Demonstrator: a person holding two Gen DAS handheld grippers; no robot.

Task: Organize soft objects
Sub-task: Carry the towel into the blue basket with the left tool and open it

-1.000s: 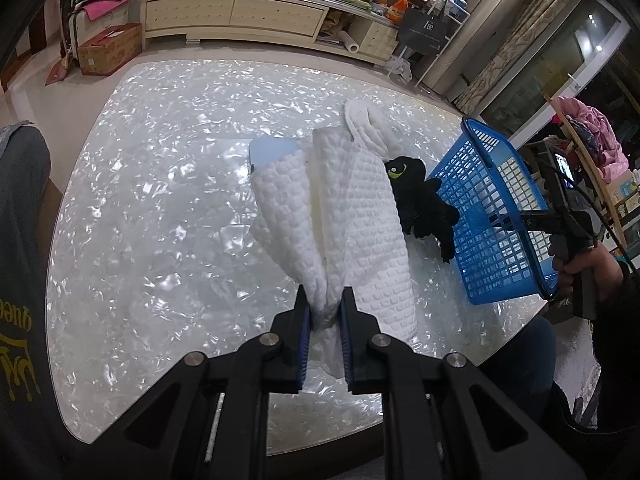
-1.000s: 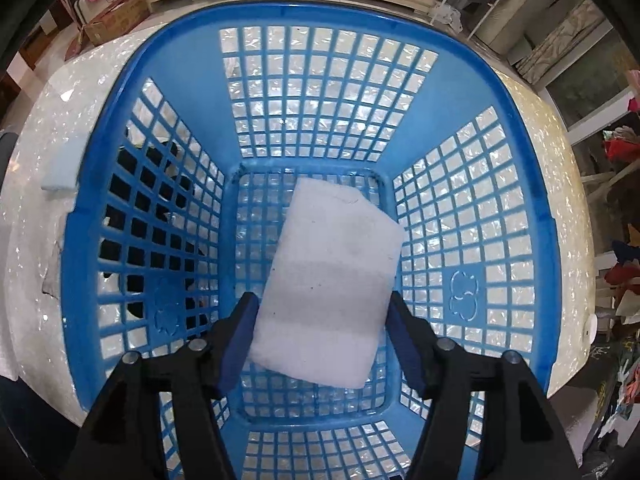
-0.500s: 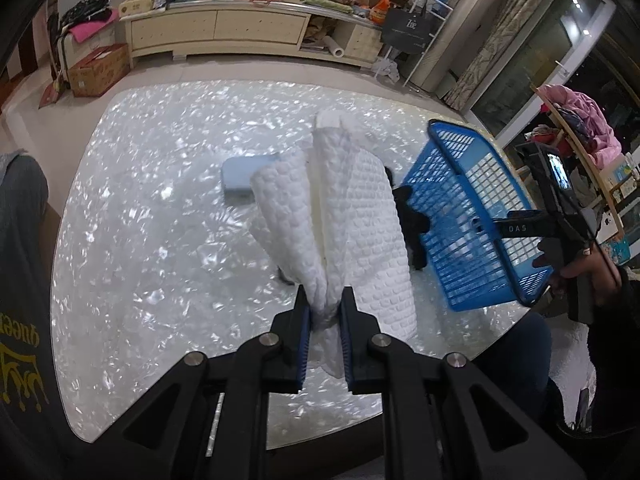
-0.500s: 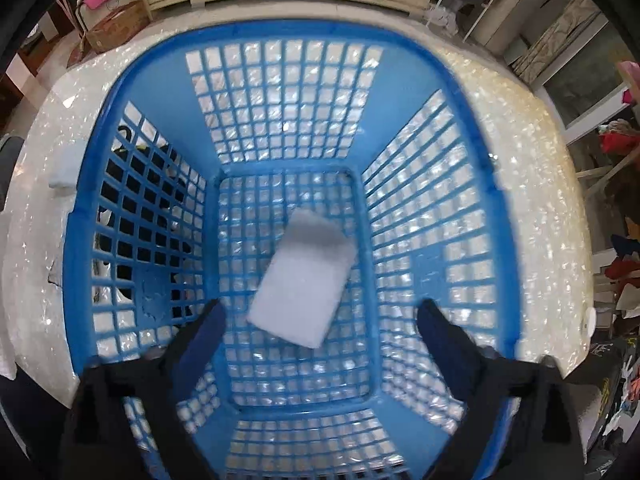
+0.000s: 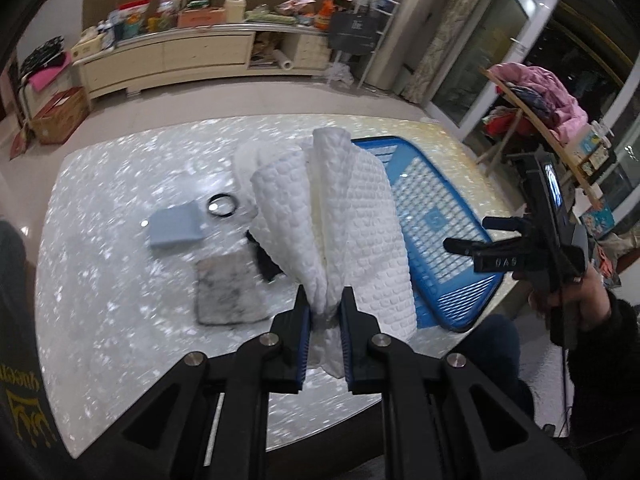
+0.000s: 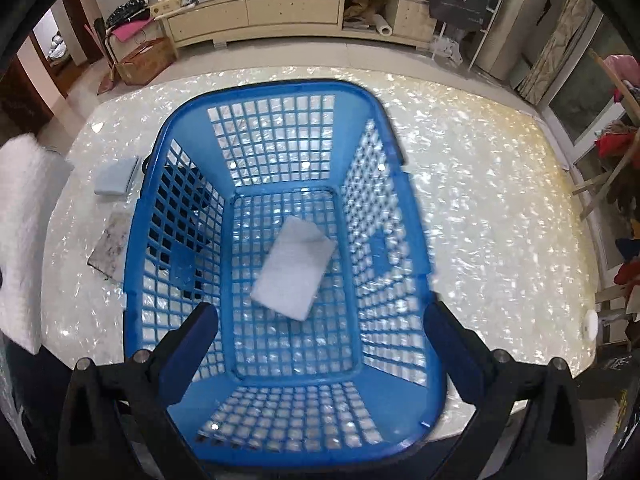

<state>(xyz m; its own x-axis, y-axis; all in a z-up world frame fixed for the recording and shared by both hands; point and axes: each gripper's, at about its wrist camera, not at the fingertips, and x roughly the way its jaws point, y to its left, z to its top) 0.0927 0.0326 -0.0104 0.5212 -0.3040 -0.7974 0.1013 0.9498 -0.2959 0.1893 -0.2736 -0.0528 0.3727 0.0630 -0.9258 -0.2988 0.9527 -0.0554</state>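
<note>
Table: pearly white top (image 5: 100,280) carried everything, basket as landmark.
Basket: blue (image 6: 280,100), upright, holding a white sponge (image 6: 294,268).
Towel: white (image 5: 340,220), hung left of basket, likely bound inside.
Left gripper (image 5: 325,312): pinched tight on towel.
Right gripper (image 6: 320,320): spread wide, empty, above basket.
Left of basket: grey cloth (image 5: 228,288), blue sponge (image 5: 176,226).

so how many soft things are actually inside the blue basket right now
1: a white sponge pad lies on the floor of the blue basket. The white towel hangs from the left gripper, outside it. The open right gripper holds nothing.
</note>
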